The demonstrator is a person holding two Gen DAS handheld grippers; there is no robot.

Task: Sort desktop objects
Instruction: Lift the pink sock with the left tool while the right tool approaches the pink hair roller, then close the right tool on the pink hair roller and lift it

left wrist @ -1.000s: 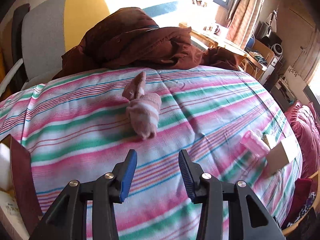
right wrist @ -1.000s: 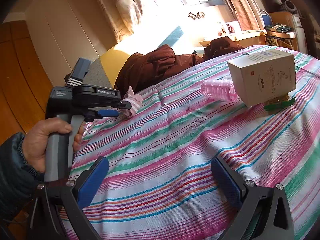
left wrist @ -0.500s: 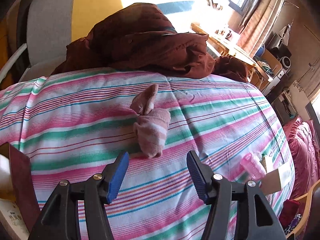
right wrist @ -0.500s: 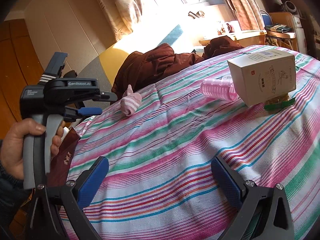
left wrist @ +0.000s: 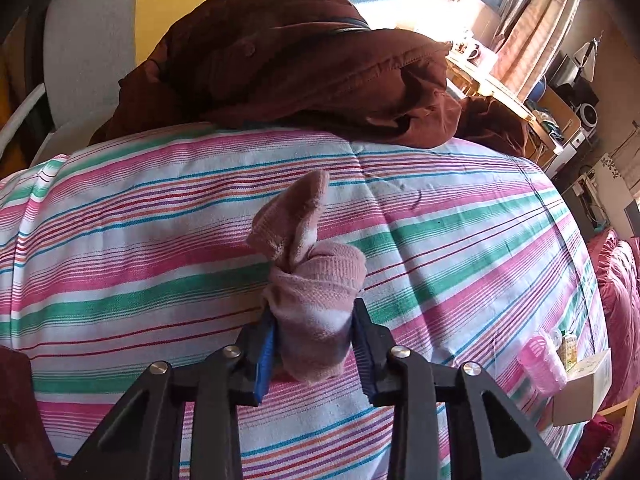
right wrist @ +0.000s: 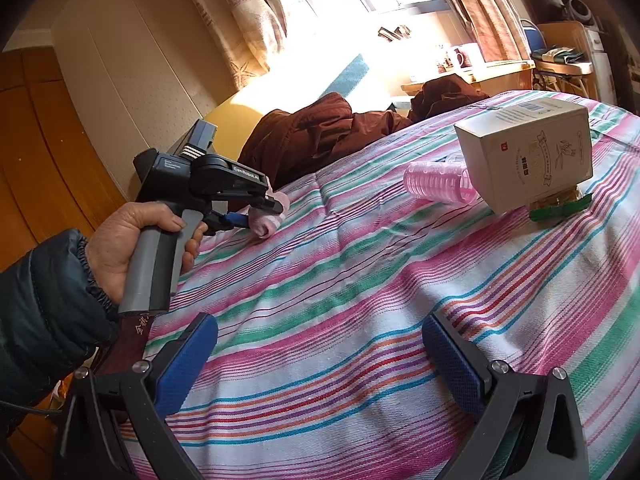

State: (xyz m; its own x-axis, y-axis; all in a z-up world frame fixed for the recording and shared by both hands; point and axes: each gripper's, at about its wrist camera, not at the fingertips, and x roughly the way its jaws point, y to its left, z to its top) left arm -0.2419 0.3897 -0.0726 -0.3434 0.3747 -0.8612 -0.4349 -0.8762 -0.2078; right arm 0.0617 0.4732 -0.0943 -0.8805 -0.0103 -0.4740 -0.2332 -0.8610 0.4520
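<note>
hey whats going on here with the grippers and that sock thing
A person is sorting things on a striped pink, green and white cloth, holding a gripper in each hand. The left gripper has its blue pads against both sides of a rolled pink and white sock bundle, which lies on the cloth. The right gripper is open and holds nothing. A pink ribbed plastic roller and a white cardboard box lie farther off, untouched.

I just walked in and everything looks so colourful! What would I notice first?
Probably the pink rolled sock, pinched between the fingers of the left gripper on the stripy bedspread. Behind it lies a big brown coat, and over to the right a white box stands beside a pink roller.
</note>
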